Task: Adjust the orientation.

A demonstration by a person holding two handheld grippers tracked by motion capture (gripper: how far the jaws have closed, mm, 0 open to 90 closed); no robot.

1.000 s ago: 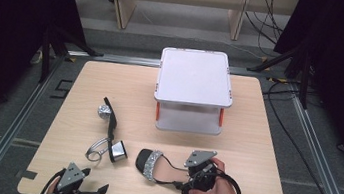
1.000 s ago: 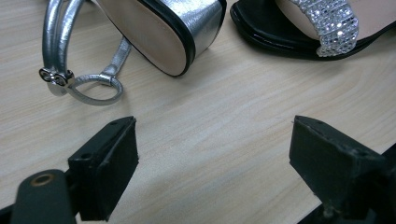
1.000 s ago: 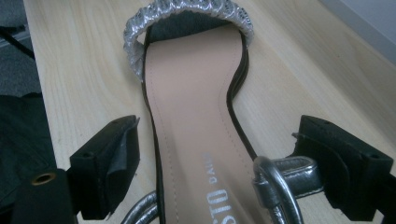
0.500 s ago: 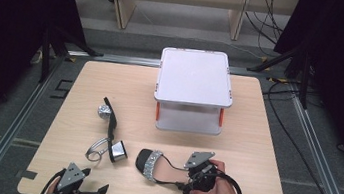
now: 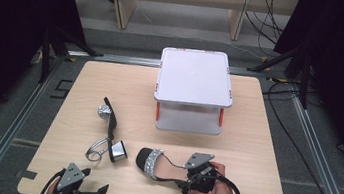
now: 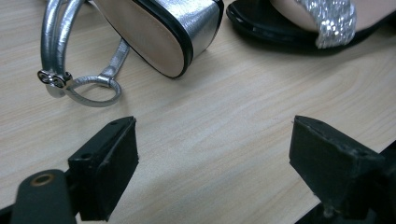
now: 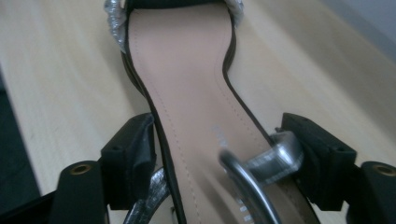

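Right tongs [image 5: 188, 184] clamped across heel end of black high-heeled sandal with tan insole and glittery silver toe strap [image 5: 158, 165], lying near front edge of pale wooden tabletop [image 5: 253, 153]. Left tongs [image 5: 94, 192] spread wide, empty. Barely shifted from half a second ago.

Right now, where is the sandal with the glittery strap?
In the high view the sandal with the glittery strap lies near the table's front edge, right of the other sandal. The right gripper is shut on its heel end.
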